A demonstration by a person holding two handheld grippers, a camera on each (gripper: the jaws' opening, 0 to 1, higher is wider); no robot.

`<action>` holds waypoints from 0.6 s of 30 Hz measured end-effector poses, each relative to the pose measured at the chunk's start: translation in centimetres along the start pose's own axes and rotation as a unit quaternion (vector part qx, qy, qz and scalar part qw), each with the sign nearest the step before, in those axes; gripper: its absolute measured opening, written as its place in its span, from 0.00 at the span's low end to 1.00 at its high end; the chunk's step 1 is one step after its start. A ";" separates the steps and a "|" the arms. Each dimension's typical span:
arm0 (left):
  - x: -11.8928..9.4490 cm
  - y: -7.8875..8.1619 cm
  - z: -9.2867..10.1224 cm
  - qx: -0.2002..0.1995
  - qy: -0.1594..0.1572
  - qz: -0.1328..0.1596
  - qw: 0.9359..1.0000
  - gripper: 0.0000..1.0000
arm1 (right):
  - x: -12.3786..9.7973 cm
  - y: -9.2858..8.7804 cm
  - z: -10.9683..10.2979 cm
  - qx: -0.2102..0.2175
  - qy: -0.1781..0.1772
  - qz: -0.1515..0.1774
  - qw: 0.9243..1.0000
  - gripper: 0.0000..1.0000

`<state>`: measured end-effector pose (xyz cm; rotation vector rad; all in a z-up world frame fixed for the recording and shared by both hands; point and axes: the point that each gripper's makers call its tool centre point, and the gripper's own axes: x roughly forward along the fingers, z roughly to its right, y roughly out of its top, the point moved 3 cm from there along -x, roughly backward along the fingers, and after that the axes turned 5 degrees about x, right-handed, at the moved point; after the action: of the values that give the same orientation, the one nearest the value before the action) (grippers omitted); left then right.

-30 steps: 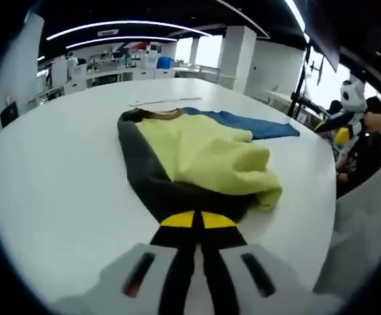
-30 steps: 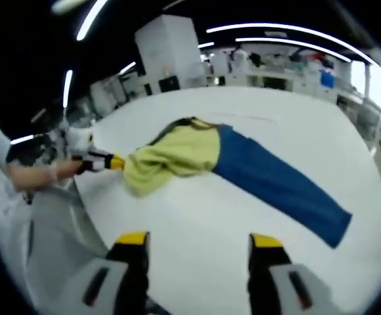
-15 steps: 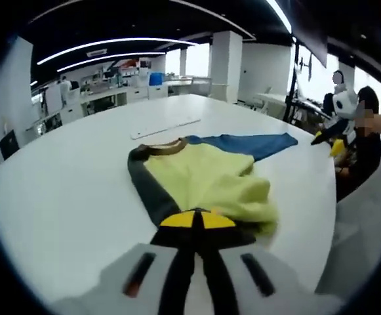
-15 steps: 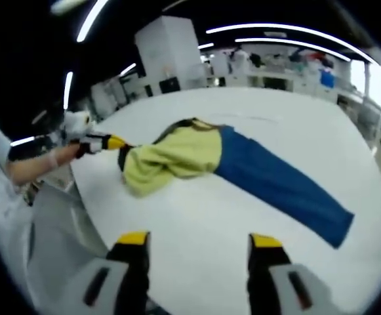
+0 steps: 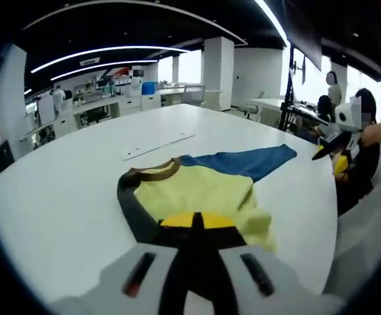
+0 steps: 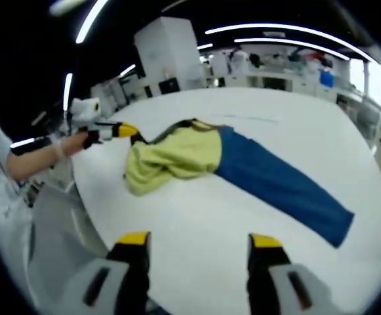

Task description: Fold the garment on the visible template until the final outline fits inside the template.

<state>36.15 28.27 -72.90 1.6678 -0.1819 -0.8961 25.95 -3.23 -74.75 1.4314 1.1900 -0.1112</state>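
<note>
Table: white table (image 6: 256,216) in an open office with ceiling light strips.
Garment: garment (image 6: 197,157), yellow and blue, lies near the table's edge.
Left gripper (image 5: 195,220): jaws clamped on the garment's dark sleeve.
Right gripper (image 6: 197,241): jaws apart, holding nothing.

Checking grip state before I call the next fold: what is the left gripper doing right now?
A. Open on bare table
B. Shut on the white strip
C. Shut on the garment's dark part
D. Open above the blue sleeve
C: in the left gripper view the left gripper has its yellow tips pressed together on the dark part of the garment, and the right gripper view shows it pulling that edge.
</note>
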 end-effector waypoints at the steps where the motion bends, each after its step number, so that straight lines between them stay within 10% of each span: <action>1: 0.5 0.0 0.4 -0.002 -0.005 -0.001 1.000 0.00 | 0.0 0.0 0.0 0.000 0.000 0.000 1.000 0.58; 18: 6.5 -4.7 4.1 -0.008 -0.063 -0.070 0.996 0.00 | 0.2 -0.2 -0.3 0.013 0.003 0.011 1.000 0.57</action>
<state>36.49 22.94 -80.18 1.6252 -0.1450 -1.1059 25.77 -2.93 -74.91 1.4684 1.1809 -0.1082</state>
